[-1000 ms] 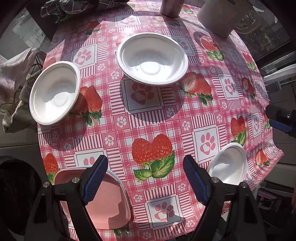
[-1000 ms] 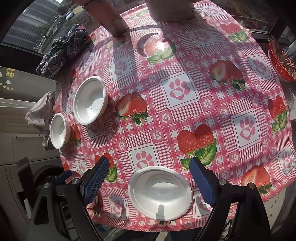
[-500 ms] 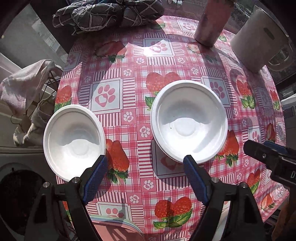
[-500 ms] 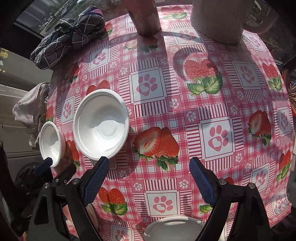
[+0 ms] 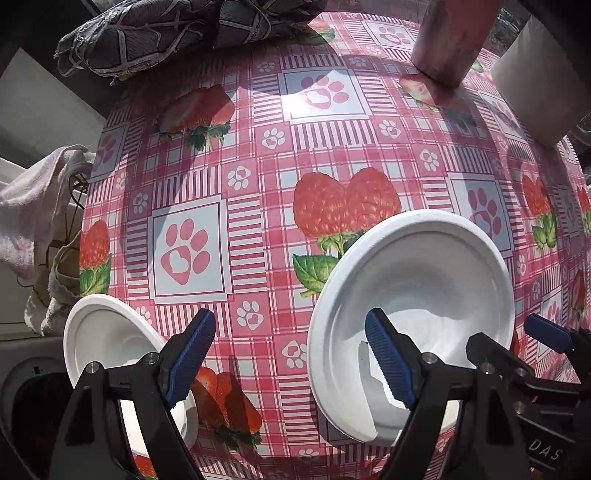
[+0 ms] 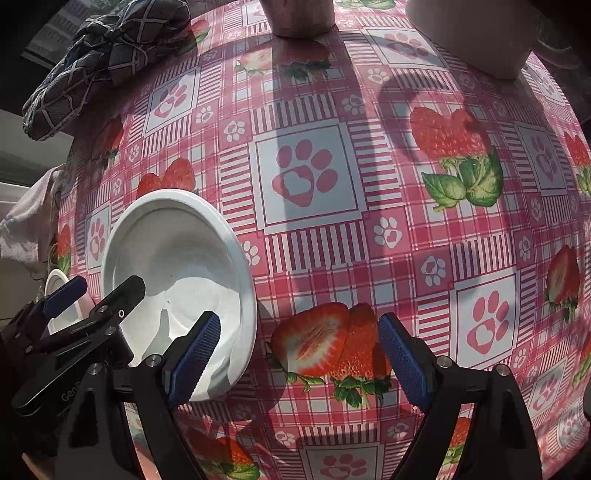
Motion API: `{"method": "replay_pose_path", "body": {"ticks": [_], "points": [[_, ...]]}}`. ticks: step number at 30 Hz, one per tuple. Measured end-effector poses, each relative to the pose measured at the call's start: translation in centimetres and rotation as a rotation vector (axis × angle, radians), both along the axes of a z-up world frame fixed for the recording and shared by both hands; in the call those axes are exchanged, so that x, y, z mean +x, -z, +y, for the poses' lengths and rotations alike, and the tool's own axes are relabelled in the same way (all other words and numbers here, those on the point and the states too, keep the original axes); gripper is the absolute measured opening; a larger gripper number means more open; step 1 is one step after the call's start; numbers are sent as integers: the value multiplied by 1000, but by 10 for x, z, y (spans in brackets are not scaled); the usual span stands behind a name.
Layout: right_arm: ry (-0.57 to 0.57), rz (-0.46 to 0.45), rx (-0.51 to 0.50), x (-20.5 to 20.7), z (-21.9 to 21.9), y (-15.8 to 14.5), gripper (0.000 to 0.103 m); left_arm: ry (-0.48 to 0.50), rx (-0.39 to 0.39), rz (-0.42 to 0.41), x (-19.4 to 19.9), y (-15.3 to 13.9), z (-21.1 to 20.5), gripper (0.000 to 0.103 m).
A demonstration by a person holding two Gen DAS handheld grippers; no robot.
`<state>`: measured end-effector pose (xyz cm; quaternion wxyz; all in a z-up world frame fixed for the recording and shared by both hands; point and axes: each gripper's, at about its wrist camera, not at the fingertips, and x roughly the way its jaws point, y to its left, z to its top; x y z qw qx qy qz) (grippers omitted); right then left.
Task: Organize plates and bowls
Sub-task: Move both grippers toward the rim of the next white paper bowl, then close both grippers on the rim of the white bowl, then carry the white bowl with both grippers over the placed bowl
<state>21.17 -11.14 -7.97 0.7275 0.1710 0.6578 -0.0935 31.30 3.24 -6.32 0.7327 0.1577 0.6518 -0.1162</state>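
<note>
A large white bowl [image 5: 436,266] sits on the strawberry tablecloth; my open left gripper [image 5: 291,354] straddles its left rim, right finger over the inside, left finger outside. A smaller white bowl [image 5: 99,332] sits at the left, by the table edge. In the right wrist view the large bowl [image 6: 177,254] lies lower left and my open right gripper [image 6: 299,354] straddles its right rim, left finger over the bowl. The small bowl [image 6: 55,284] peeks out behind the left gripper's fingers [image 6: 118,295]. Both grippers are empty.
A dark checked cloth [image 5: 155,33] lies at the table's far left edge. A pink-brown cylinder [image 5: 450,37] and a white jug [image 5: 543,77] stand at the back right. A whitish towel [image 5: 33,206] hangs beyond the left table edge.
Both grippers have moved forward and down to the large white bowl, which now fills the lower view. The pink plate and the near white plate have dropped out of sight.
</note>
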Motion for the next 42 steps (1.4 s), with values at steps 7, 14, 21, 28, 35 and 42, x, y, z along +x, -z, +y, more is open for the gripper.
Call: {"method": "replay_pose_path", "body": {"ticks": [7,14,21,28,35,42], "points": [[-29,-4,60,2,7,13,43,29,-64,70,5,13,-3,62],[-69,-11,130,7,22,15,15,69,-99,95,-2,14,-19,41],[-88,29,137,-12,22,14,15,91,-105,93,-38,13,-20,40],[-144,83,119,-46,31,16,15,89,-106,108,-89,16,-10,40],[-155,116,108,-84,38,19,15,73,-98,121,-135,18,2,39],[-196,139,105,-115,56,23,15,35,-86,151,-172,25,22,39]]}}
